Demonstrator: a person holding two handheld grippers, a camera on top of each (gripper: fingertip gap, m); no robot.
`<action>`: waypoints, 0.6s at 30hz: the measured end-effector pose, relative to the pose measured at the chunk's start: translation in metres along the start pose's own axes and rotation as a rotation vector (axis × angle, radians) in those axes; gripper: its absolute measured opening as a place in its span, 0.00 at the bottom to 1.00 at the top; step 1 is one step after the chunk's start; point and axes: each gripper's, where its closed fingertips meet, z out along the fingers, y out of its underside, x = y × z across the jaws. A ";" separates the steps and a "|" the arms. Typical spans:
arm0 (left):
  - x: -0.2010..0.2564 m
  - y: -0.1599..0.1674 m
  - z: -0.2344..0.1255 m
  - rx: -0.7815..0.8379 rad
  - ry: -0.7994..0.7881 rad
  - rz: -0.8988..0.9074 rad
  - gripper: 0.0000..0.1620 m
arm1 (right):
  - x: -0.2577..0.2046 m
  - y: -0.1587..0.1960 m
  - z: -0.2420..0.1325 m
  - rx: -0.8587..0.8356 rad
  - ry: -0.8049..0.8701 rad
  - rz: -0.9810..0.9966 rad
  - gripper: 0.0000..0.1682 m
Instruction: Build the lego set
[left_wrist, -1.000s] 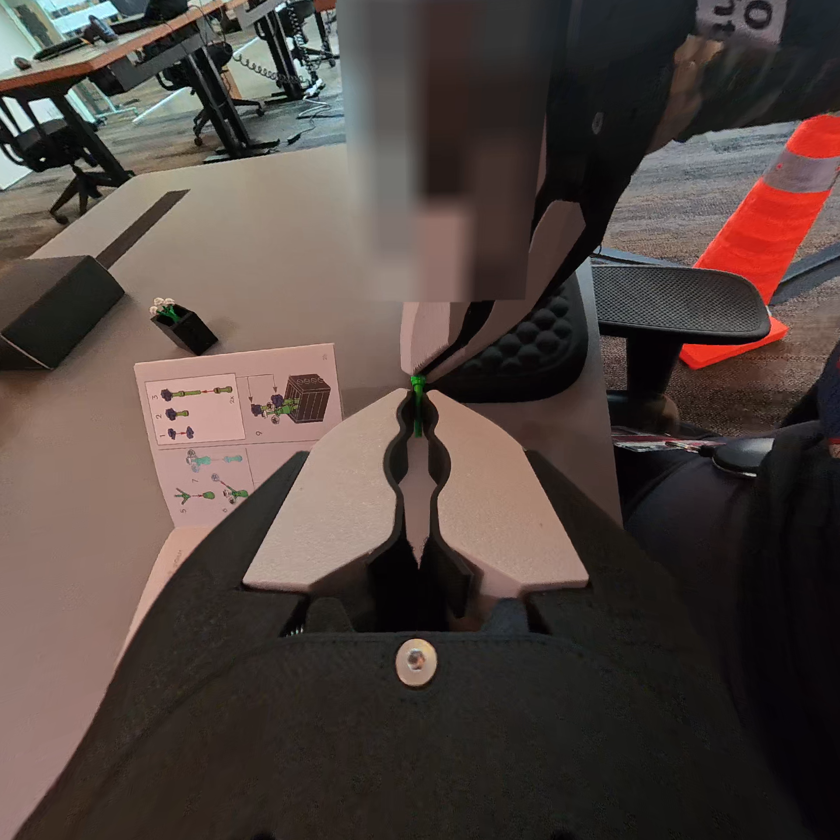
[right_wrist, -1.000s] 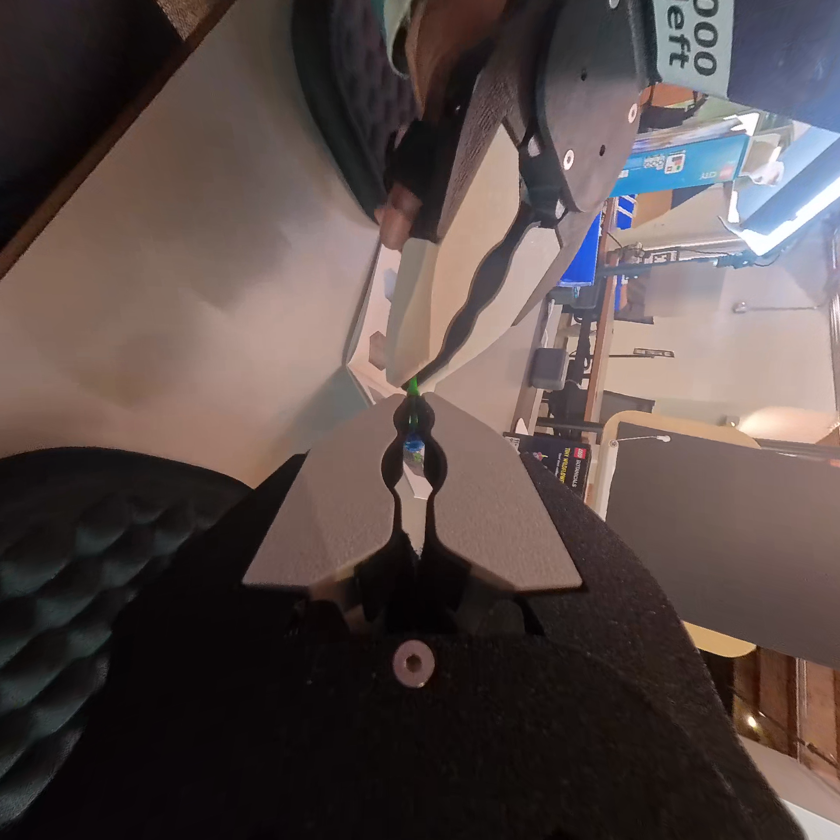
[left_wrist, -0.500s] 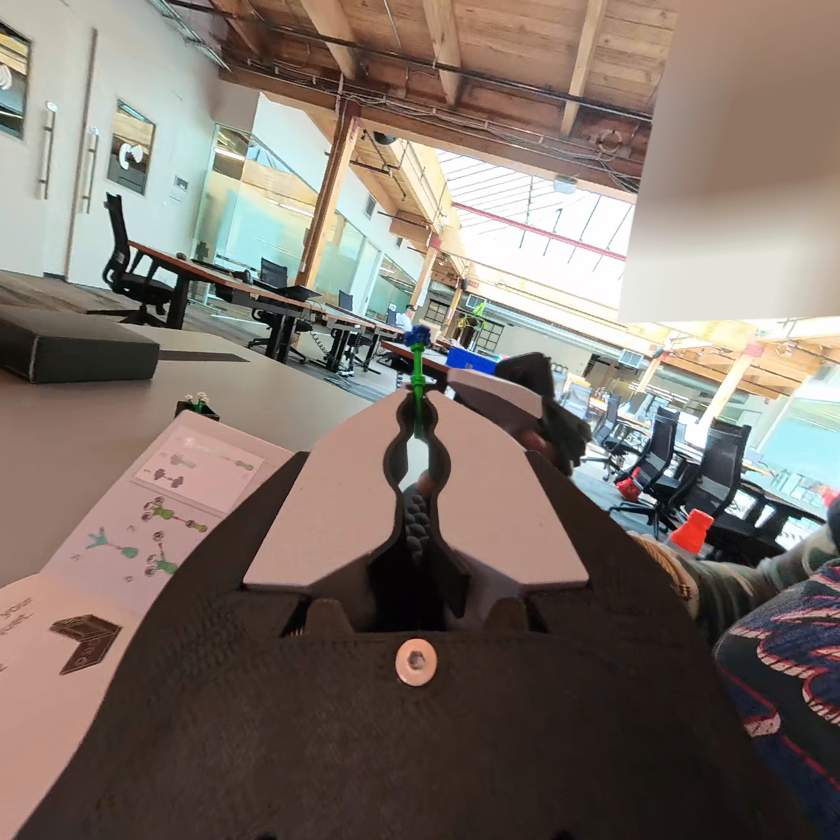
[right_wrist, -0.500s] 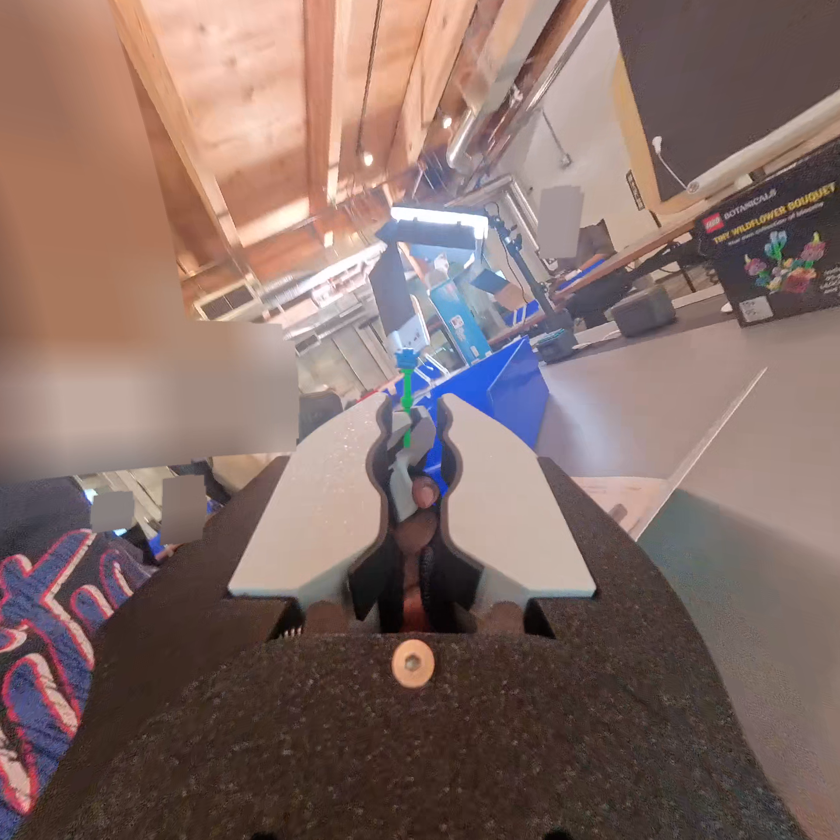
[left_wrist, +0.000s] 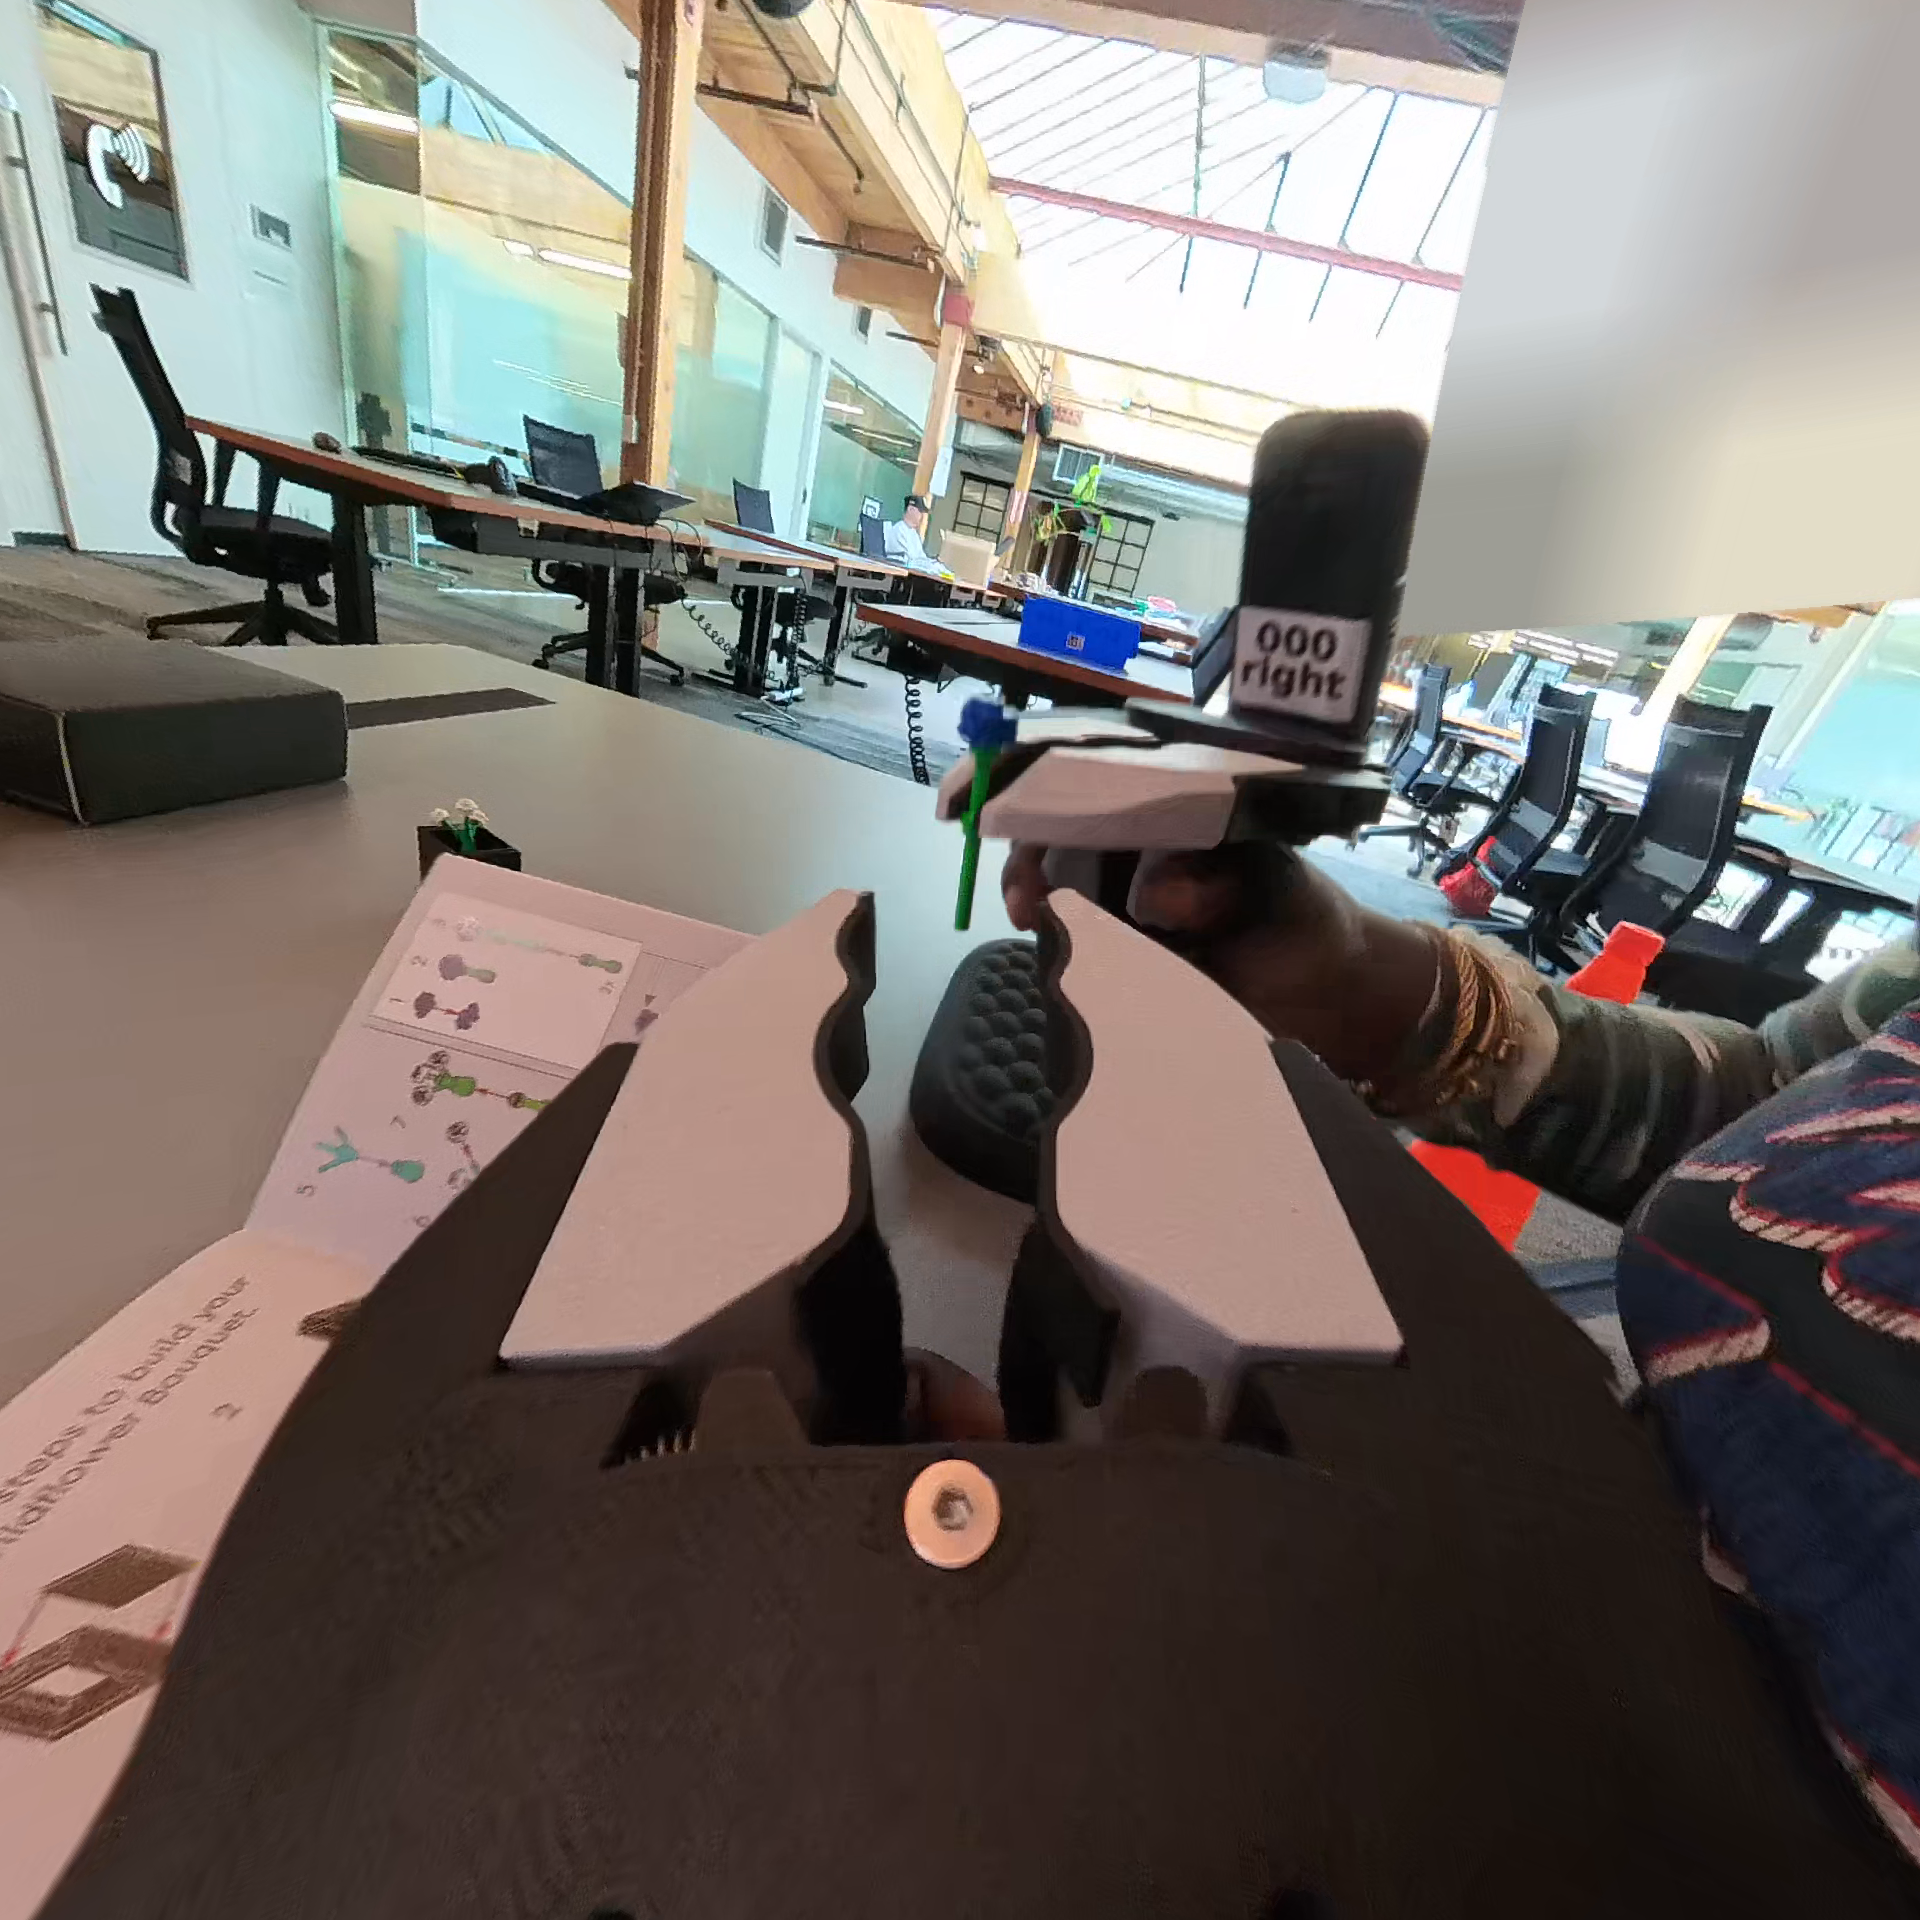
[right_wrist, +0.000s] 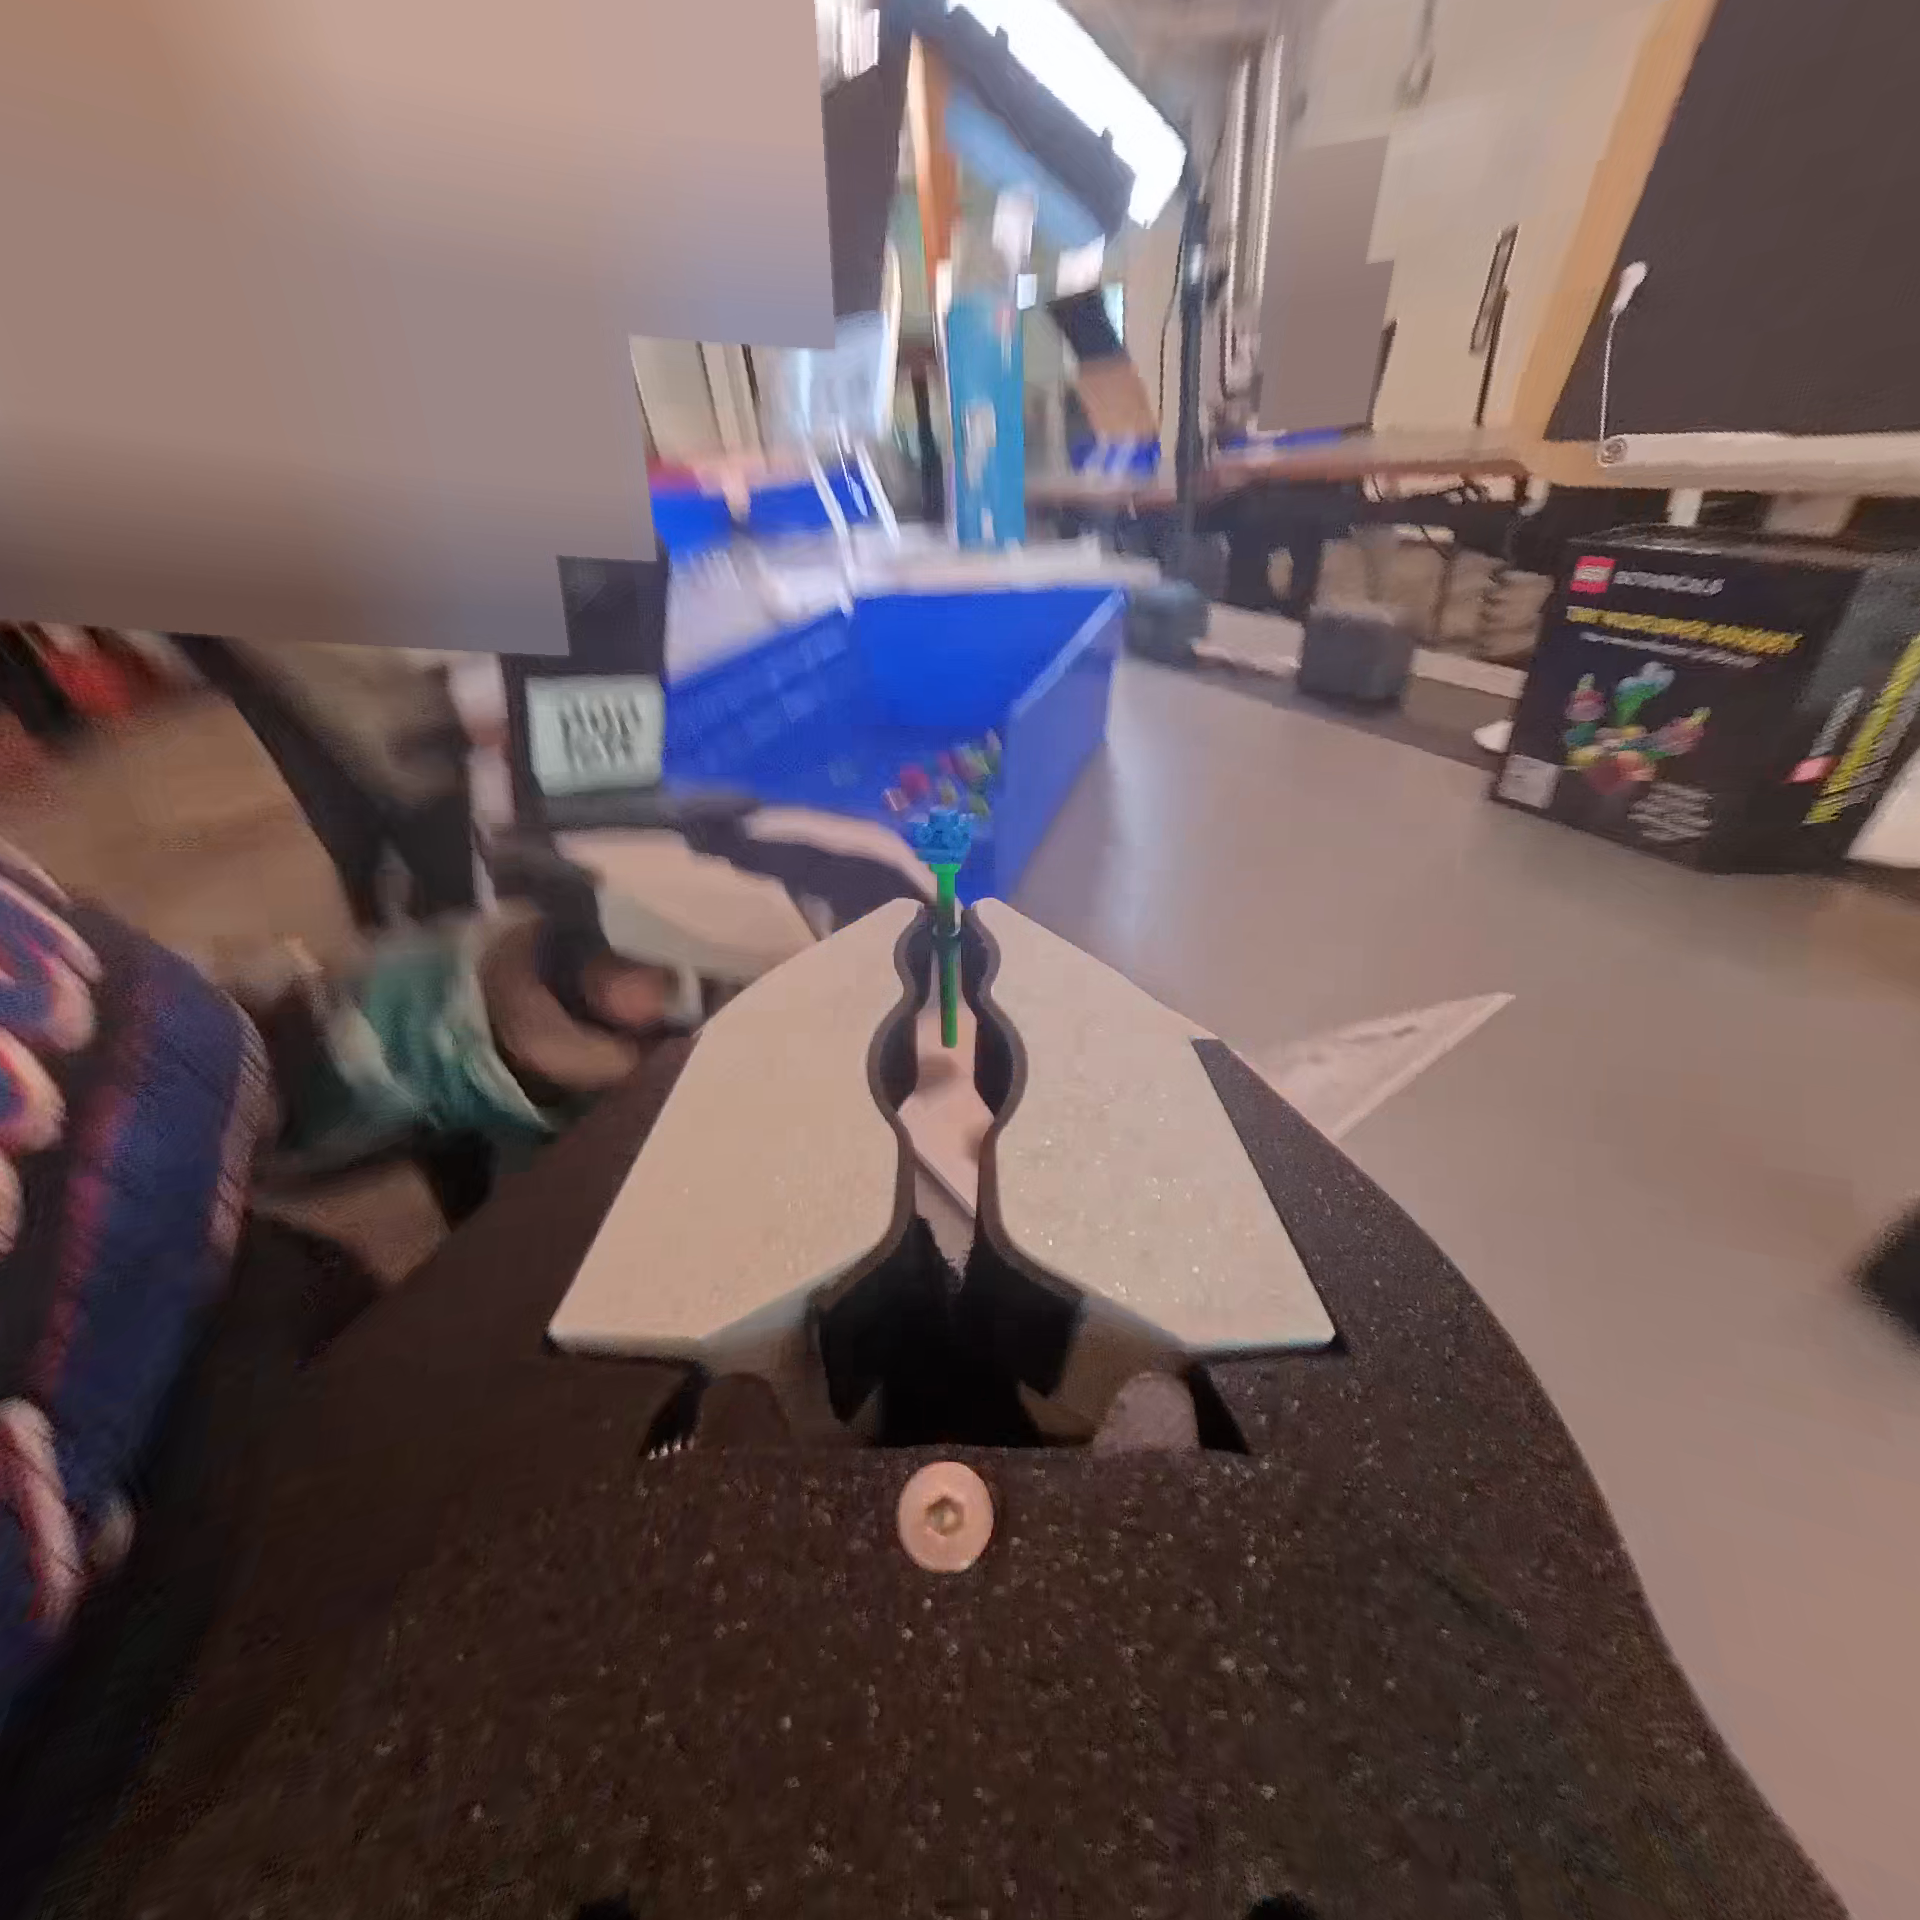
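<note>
the left gripper (left_wrist: 956, 925) sits low over a grey counter (left_wrist: 208, 935), its jaws spread wide with nothing between them. only this left wrist view shows the right gripper (left_wrist: 971, 795) from the side, raised above the counter in a person's hand (left_wrist: 1226, 914): it pinches a lego flower (left_wrist: 975, 810) — a thin green stem with a small blue bloom on top — held nearly upright, the stem's lower end hanging free below the jaws. under it lies a black dimpled wrist rest (left_wrist: 987, 1060). an open instruction booklet (left_wrist: 436, 1049) lies on the counter to the left, and beyond it stands a small black lego pot (left_wrist: 468, 842) with tiny white flowers. a flat black box (left_wrist: 156, 727) rests further left.

the right wrist view, partly blurred by motion, shows the right gripper (right_wrist: 948, 914) from behind: its jaws are nearly closed, clamping the flower's (right_wrist: 945, 883) stem at their tips, the bloom rising above them. this view alone shows a blue bin (right_wrist: 1049, 727) with coloured pieces on the counter (right_wrist: 1351, 914) ahead, and the black lego set box (right_wrist: 1683, 707) standing at the right.

the room is an open office — long desks, black chairs, timber beams, a skylight, and an orange cone (left_wrist: 1610, 961) on the floor.
</note>
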 end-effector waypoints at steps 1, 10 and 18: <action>-0.001 -0.002 -0.003 -0.003 0.003 0.009 0.18 | 0.001 0.006 0.000 -0.090 0.024 -0.107 0.03; -0.007 0.002 -0.003 -0.050 -0.065 0.052 0.18 | 0.003 0.031 -0.001 -0.365 0.117 -0.444 0.03; -0.009 0.012 0.002 -0.072 -0.122 -0.105 0.19 | 0.005 0.042 0.004 -0.488 0.183 -0.676 0.03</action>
